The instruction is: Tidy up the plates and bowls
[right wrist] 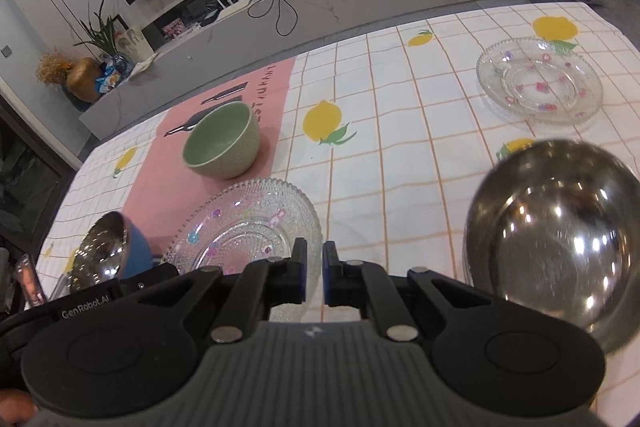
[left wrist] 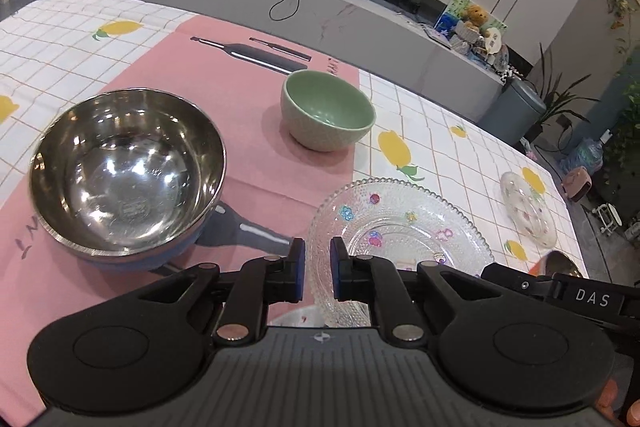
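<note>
On counter [right wrist: 400, 75]: two steel bowls [left wrist: 124, 171] [right wrist: 556, 239], one green ceramic bowl [left wrist: 328, 109], two clear flowered glass plates [left wrist: 400, 227] [right wrist: 540, 83]. My left fingers [left wrist: 317, 269] nearly closed, hold nothing; right fingers [right wrist: 315, 269] shut, empty.

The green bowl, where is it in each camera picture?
Left wrist view: the green bowl sits upper middle, on the pink mat, right of the big steel bowl.
Right wrist view: the green bowl sits left of centre, on the pink mat's edge.
Shared landmark: the glass plate with flowers lies just in front of it.
</note>
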A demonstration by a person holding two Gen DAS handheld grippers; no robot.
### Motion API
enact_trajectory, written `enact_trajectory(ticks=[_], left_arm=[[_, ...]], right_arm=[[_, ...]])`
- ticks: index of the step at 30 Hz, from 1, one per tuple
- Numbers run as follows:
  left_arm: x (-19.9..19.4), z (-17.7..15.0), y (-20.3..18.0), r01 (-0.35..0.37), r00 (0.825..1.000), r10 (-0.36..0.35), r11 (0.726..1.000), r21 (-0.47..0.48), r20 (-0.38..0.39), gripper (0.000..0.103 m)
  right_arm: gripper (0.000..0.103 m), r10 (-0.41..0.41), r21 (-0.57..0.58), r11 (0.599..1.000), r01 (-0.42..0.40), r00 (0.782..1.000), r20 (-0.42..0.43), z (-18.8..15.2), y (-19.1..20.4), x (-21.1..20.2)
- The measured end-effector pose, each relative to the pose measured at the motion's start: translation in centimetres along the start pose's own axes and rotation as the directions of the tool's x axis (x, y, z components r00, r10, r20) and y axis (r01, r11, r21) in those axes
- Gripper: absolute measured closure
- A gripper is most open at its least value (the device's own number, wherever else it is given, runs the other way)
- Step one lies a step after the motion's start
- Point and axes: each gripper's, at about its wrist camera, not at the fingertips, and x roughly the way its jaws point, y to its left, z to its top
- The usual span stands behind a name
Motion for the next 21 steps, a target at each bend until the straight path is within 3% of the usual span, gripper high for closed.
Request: enact_trajectory(ticks=[7,21], left_arm=[[-1.9,-2.1,0.5,0.017,1.000,-0.017,0.999,0.034,0.017,0.090],[-3.5,-5.3,2.1,-0.031,0.999,0.033,0.998,0.062,-0.035,0.091]], right_arm=[[0.098,0.034,0.005,0.999,-0.034,0.999,0.015,-2.6,-0.3,-1.8],[0.098,0.038,-0.036,0.999,-0.041,0.995,-0.093,-6.8,0.3,-1.5]])
